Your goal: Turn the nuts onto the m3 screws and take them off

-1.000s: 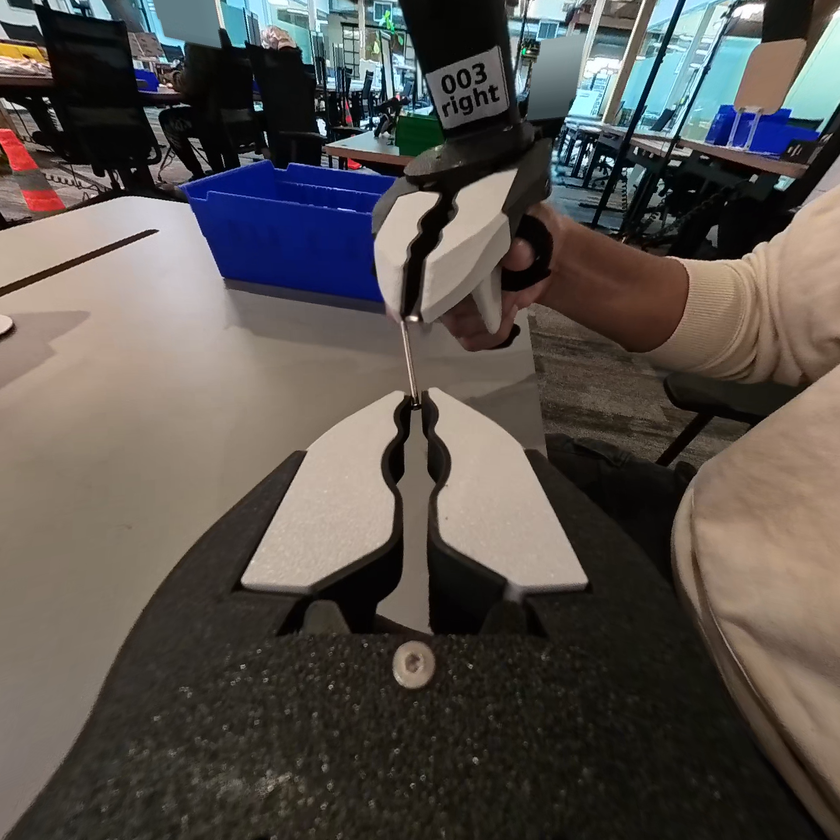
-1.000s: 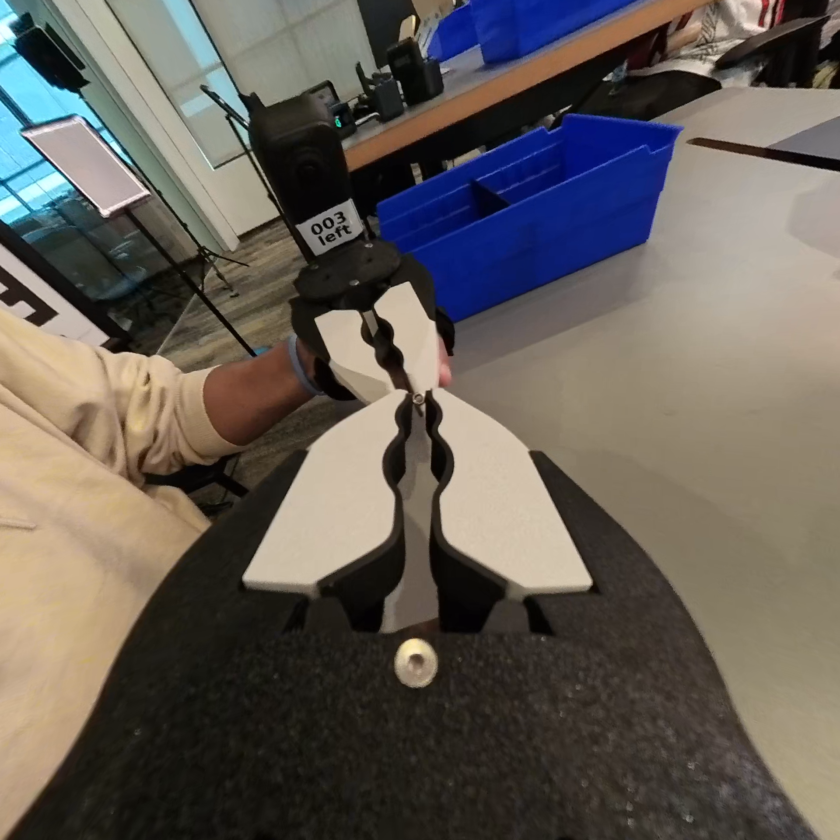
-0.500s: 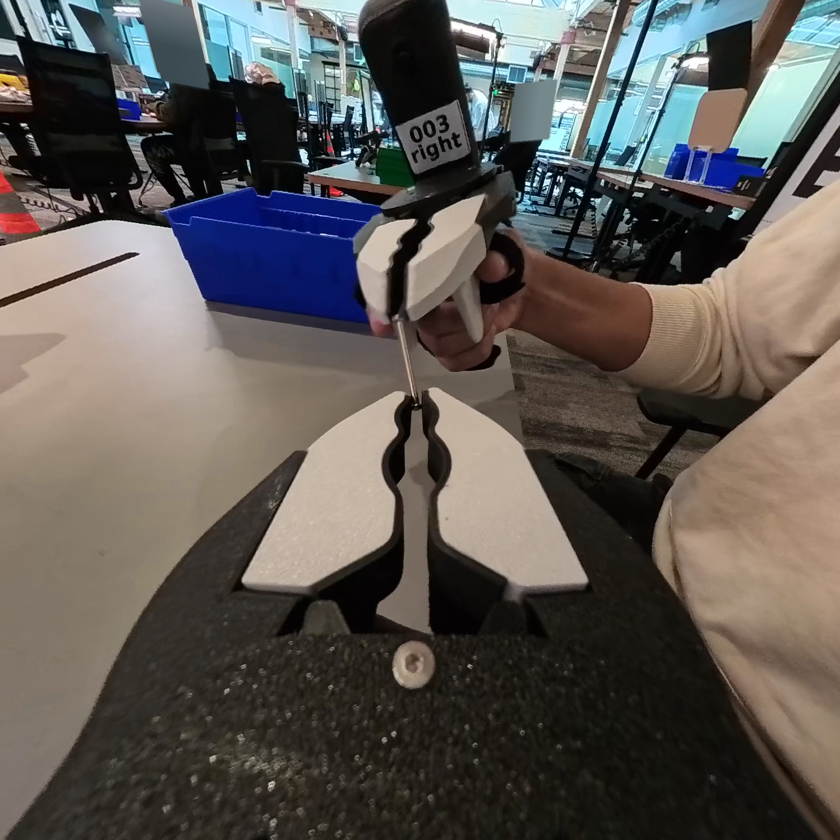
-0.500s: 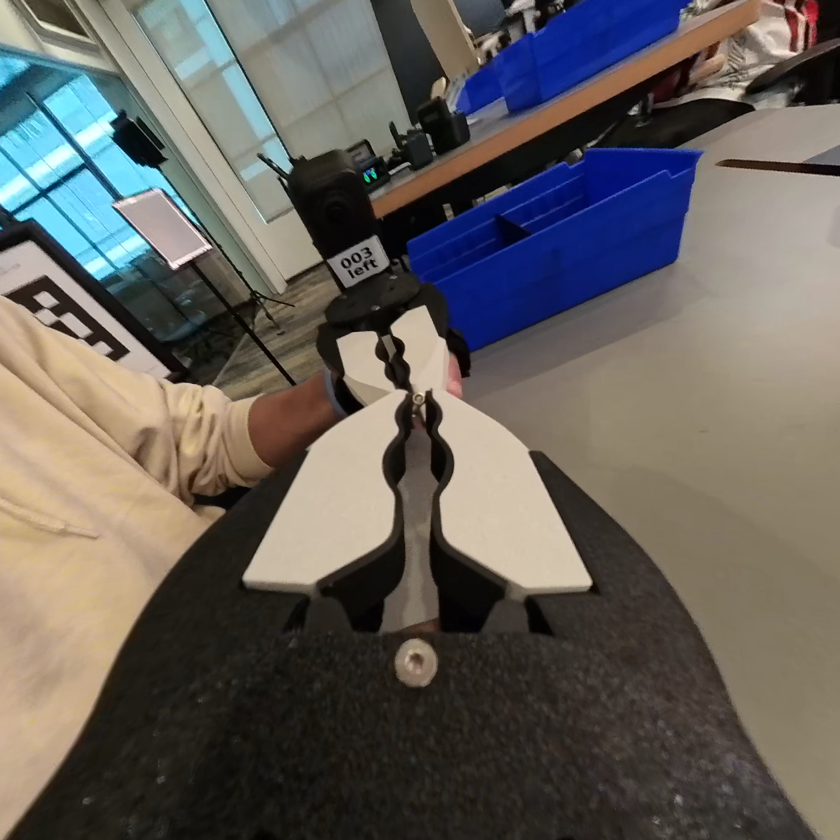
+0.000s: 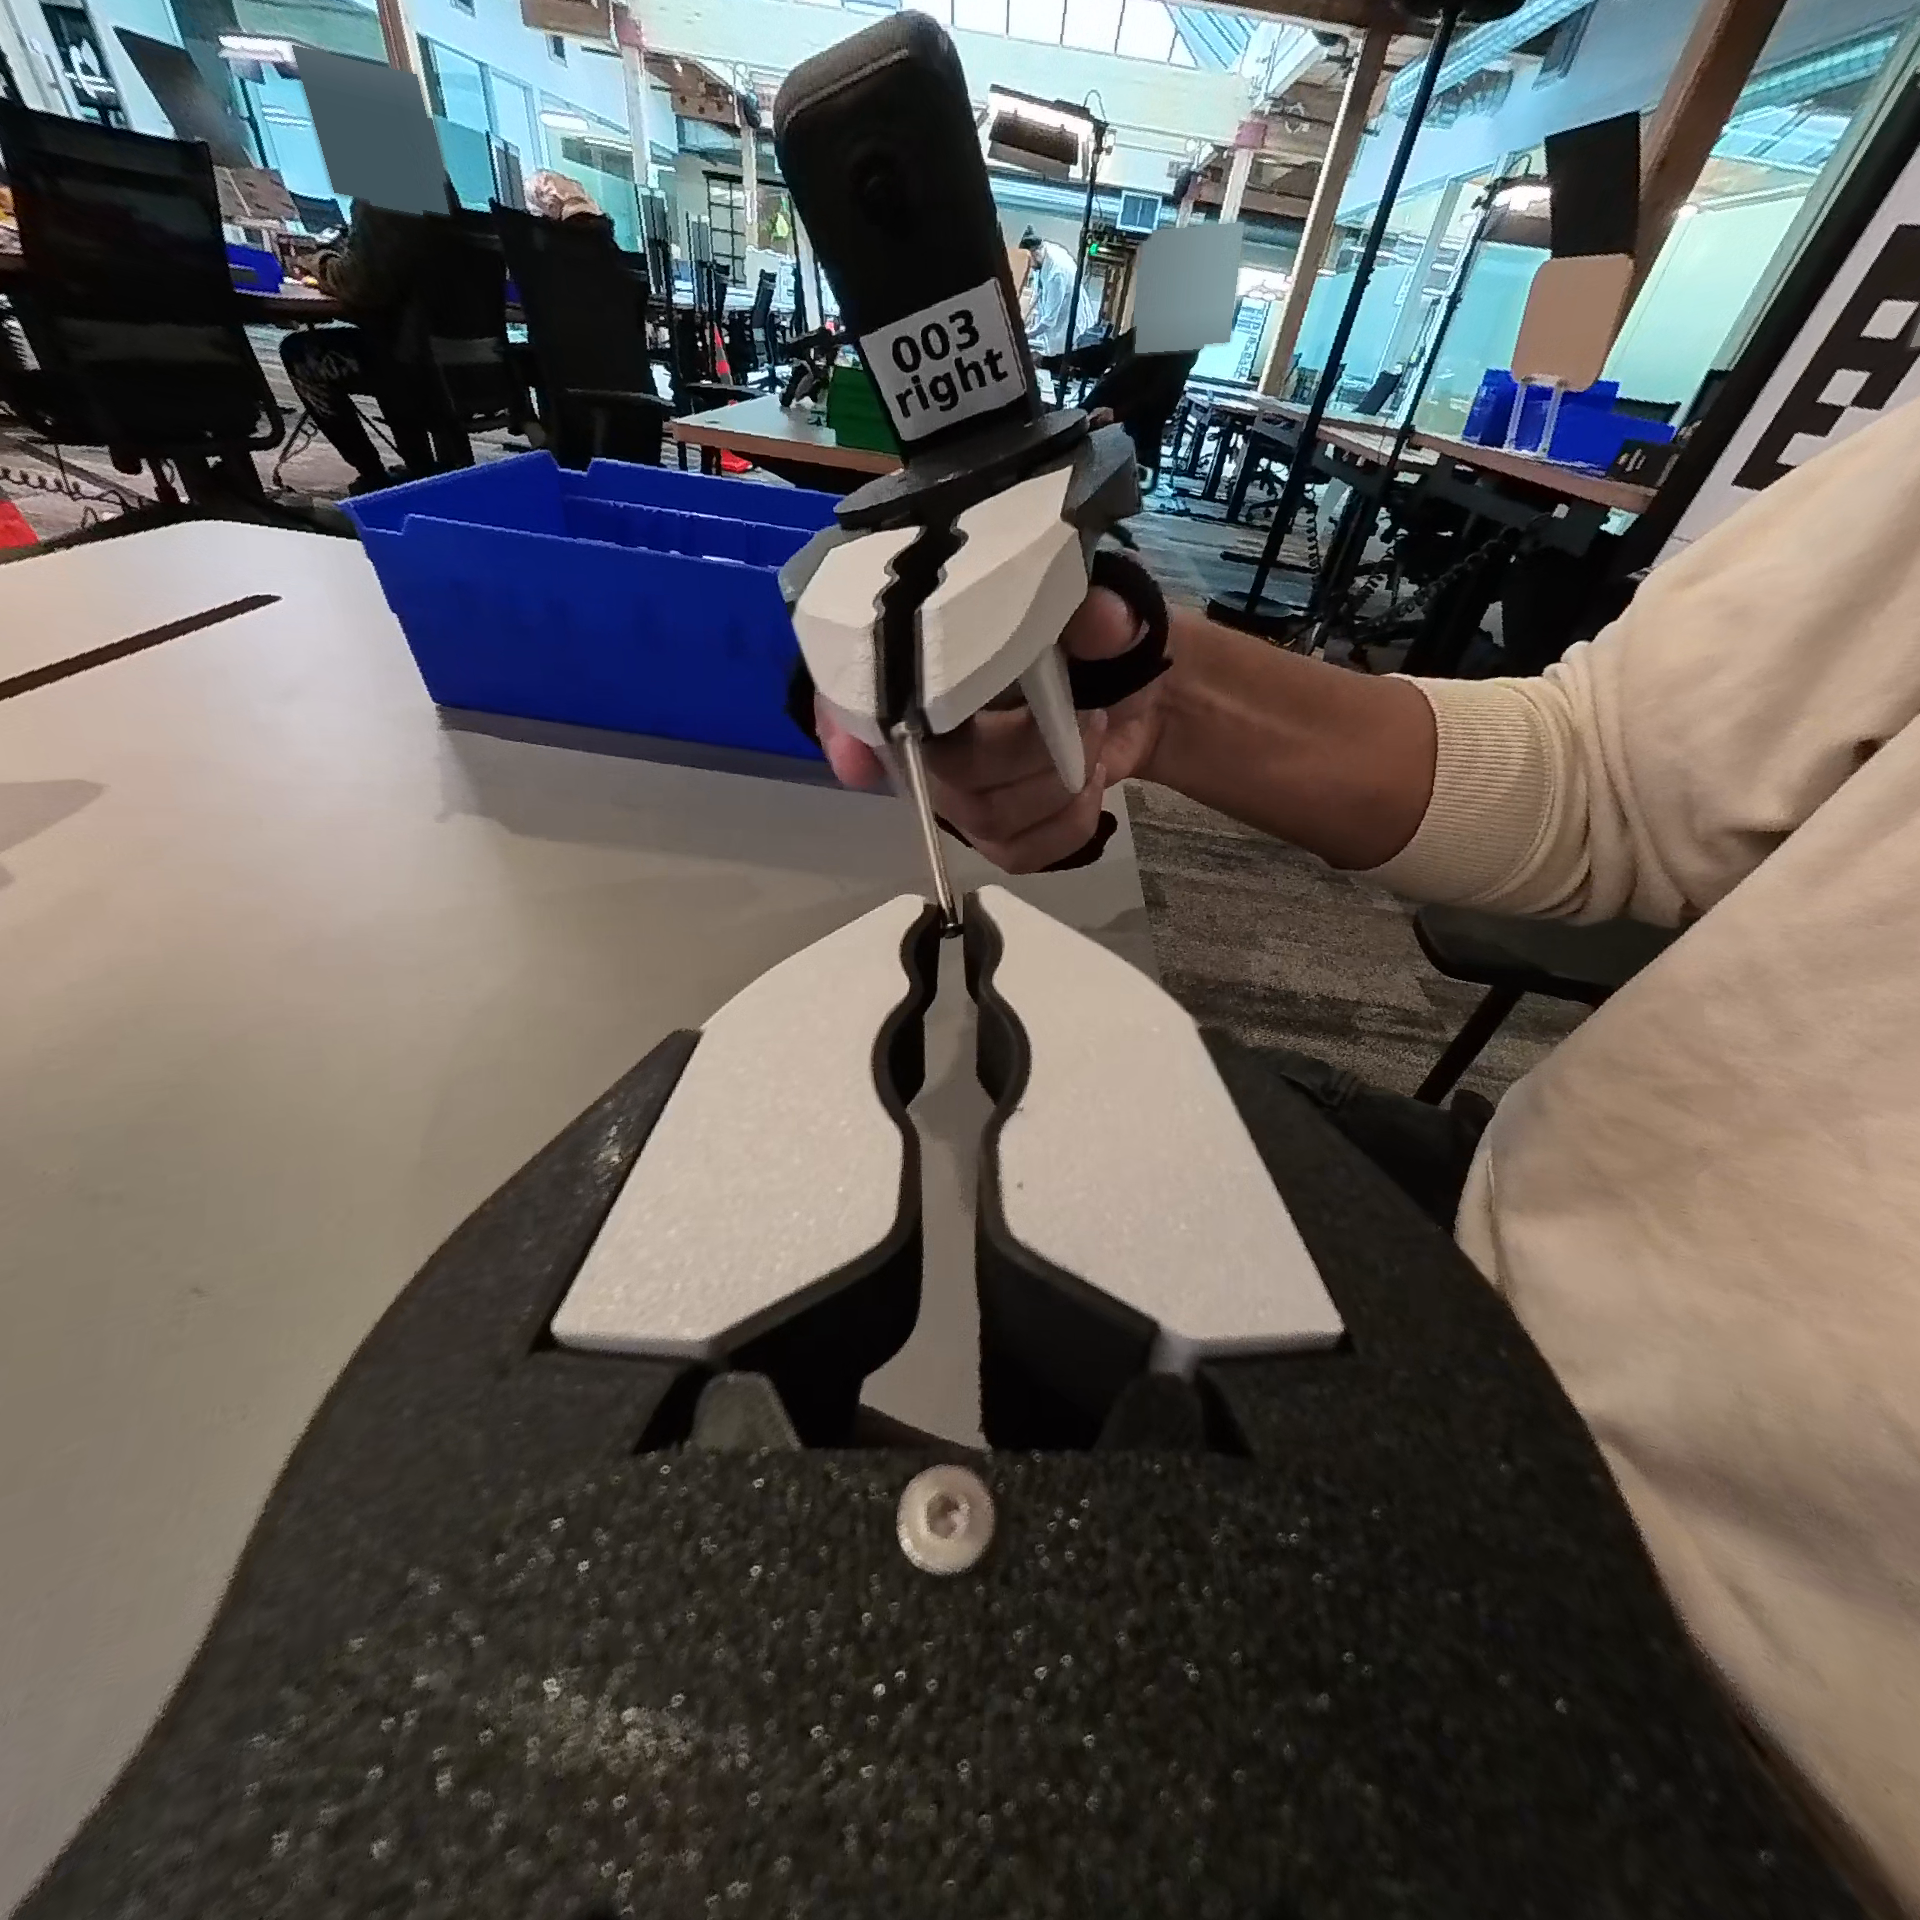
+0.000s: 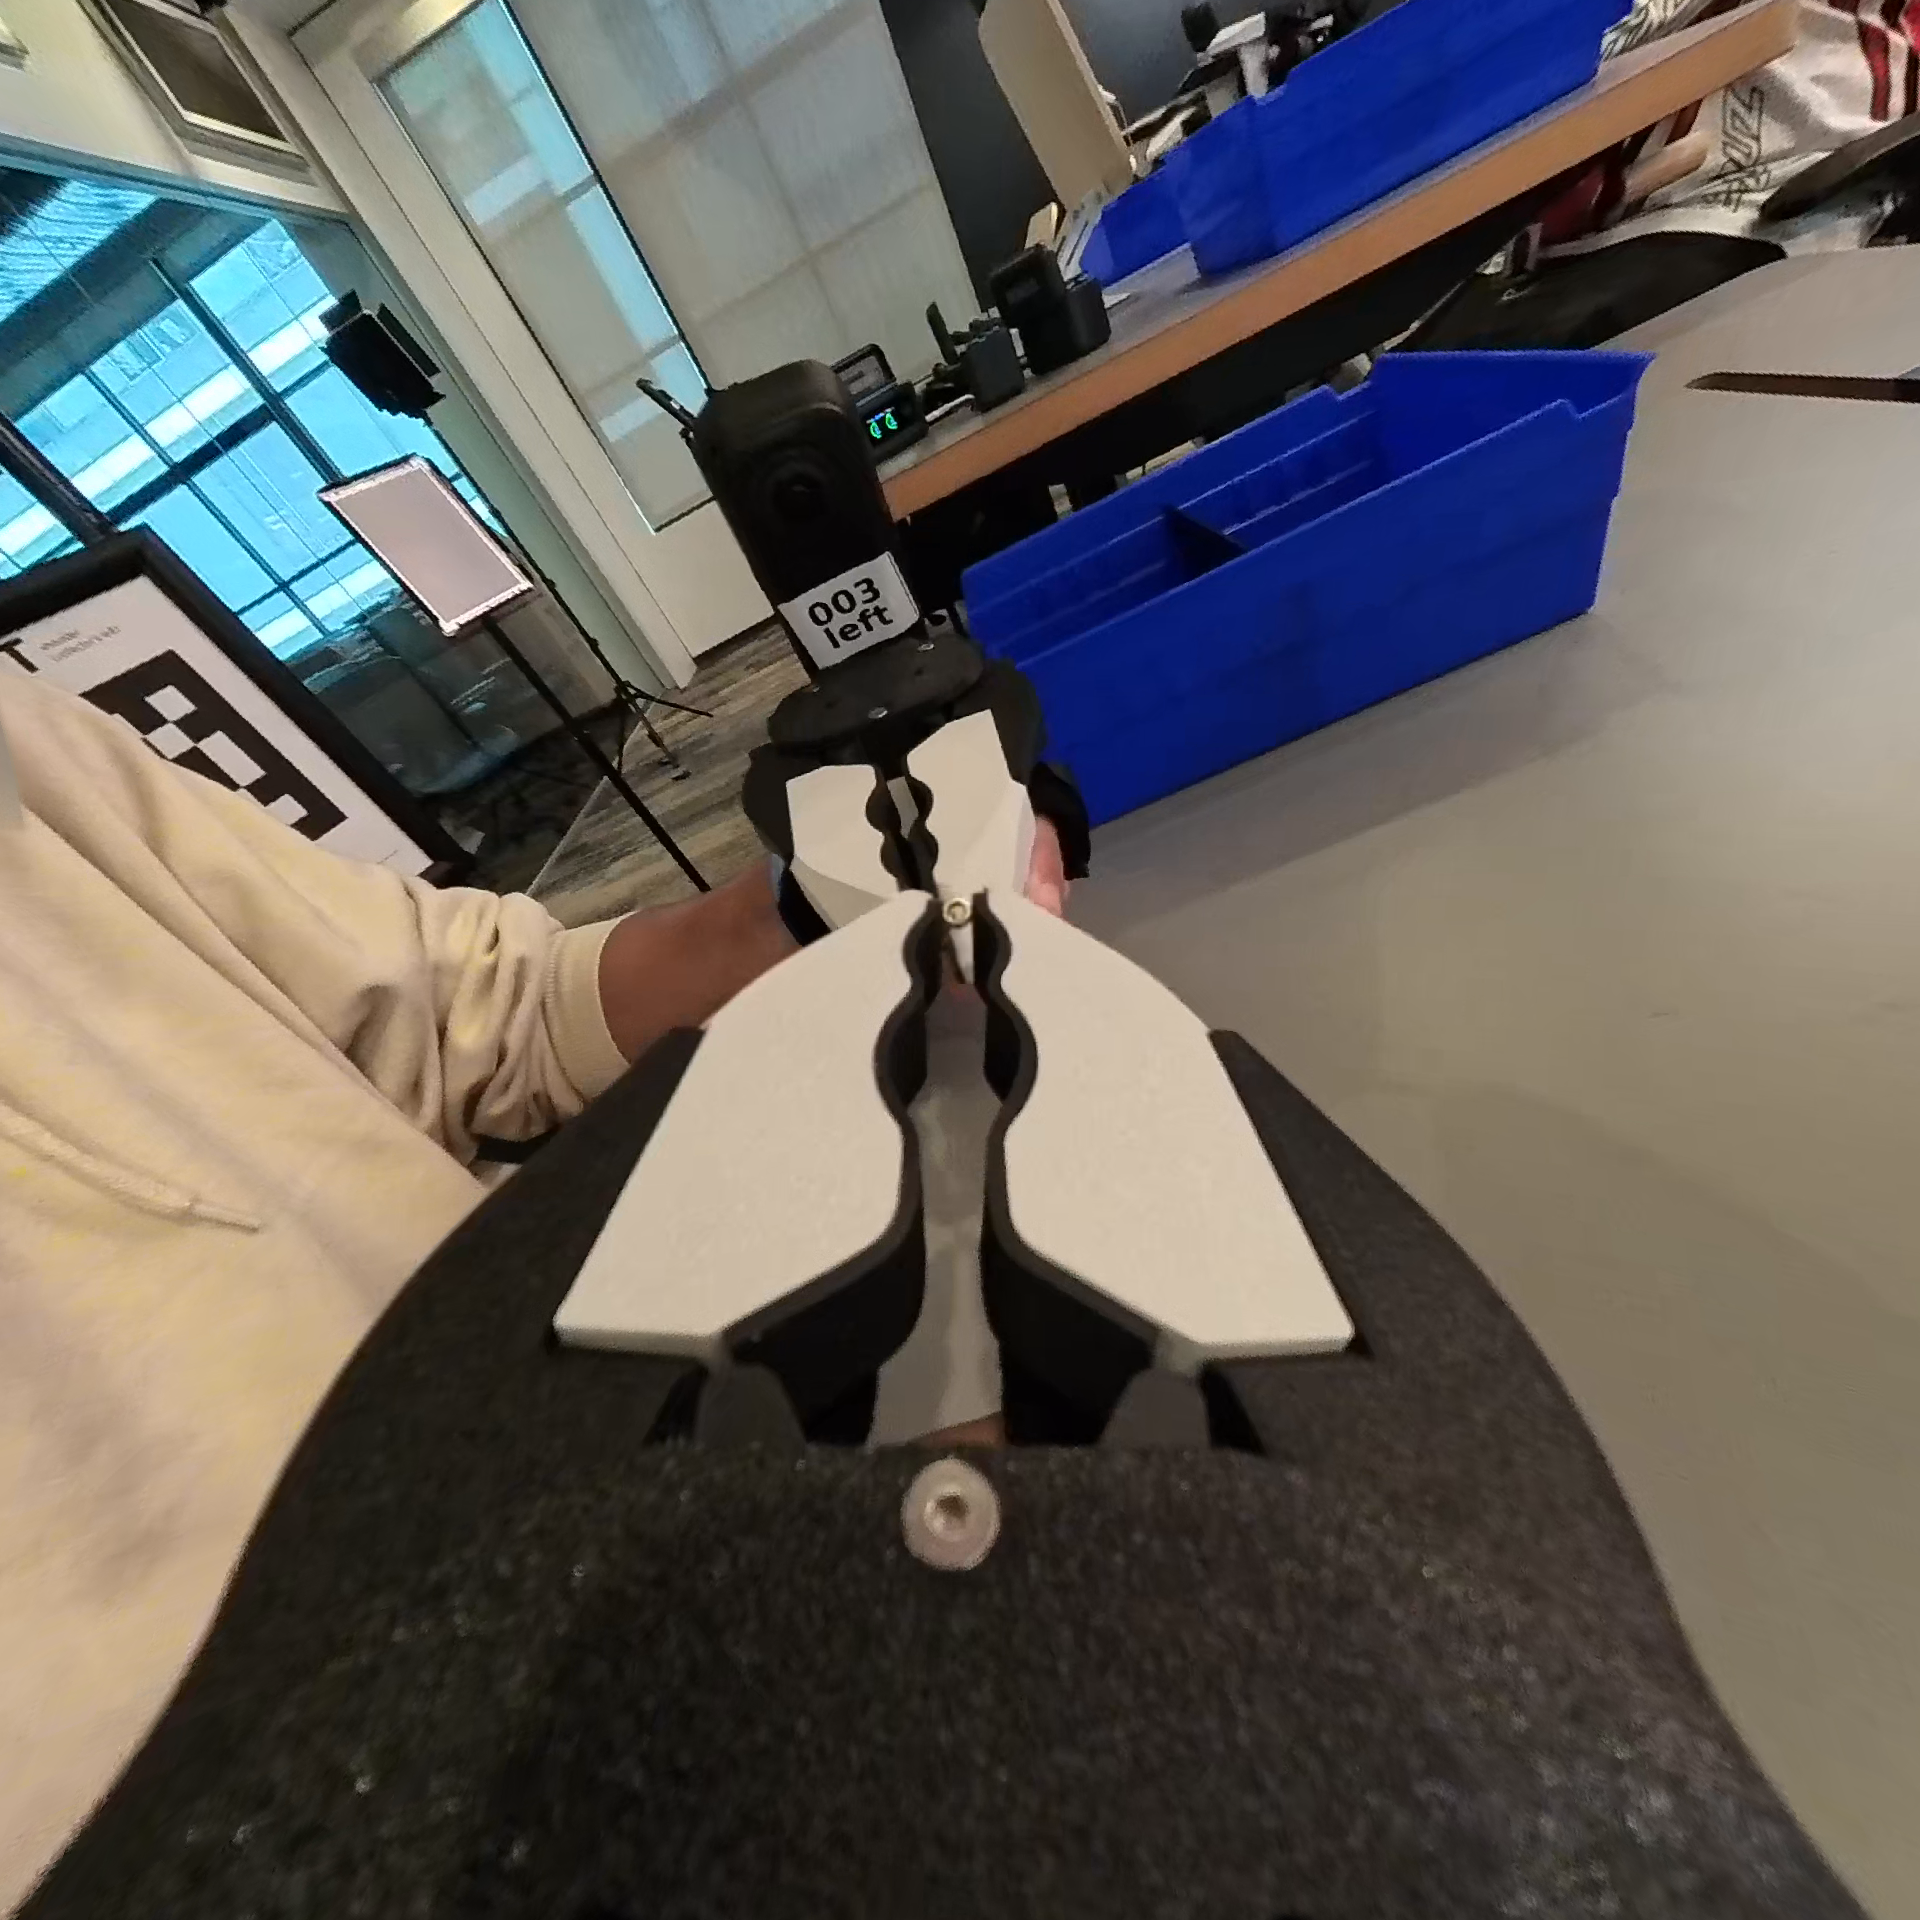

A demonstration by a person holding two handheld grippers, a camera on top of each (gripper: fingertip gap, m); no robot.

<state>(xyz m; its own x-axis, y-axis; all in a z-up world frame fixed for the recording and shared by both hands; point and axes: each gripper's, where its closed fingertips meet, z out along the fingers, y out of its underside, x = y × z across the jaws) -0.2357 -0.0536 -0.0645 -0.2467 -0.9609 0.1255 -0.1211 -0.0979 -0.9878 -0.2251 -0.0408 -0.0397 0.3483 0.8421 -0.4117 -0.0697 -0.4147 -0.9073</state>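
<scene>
Bright even daylight, fisheye-warped edges

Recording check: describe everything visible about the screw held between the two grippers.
The screw is a thin, long, silvery metal rod, shiny, held in the air over the grey table's edge. In the left wrist view it slants slightly, its upper end pinched in the right gripper, its lower end at the tip of the left gripper. The right wrist view shows its round head end-on with a socket recess. Whether a nut sits on it cannot be told.
</scene>
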